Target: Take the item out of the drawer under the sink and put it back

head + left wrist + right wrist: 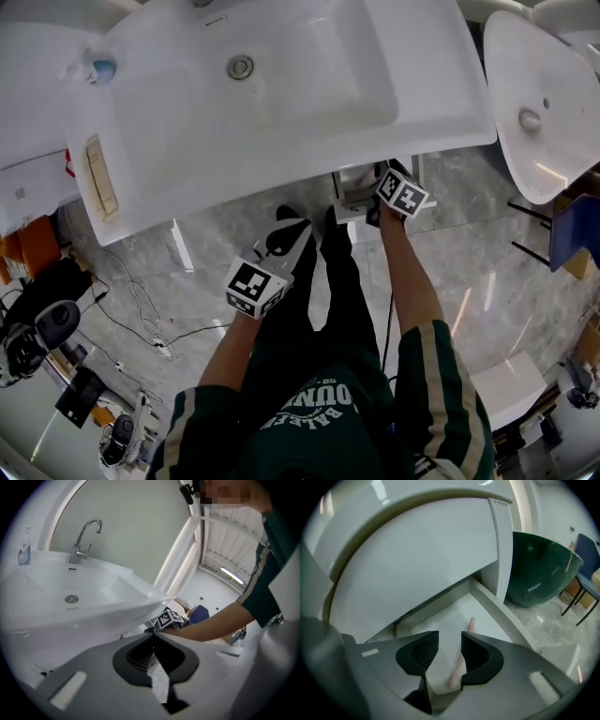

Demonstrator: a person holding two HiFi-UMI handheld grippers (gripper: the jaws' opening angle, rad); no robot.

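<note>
Right tongs (450,641) are wide open rn, nothing pinched. We've got them hovering over the open drawer (497,611) under the sink (187,178). The pink stick thing (456,670) lies flat on the drawer floor, just below & beyond the tips. It's partly tucked behind the right-hand pad and not touched afaict. Off to the right of those tongs we see a dark green bowl-shaped basin (534,569). Left tongs (153,637) are closed tip to tip w/ nothing in them. We're holding them off to the left, lower than the sink's front edge, angled up toward the faucet (86,536).
</note>
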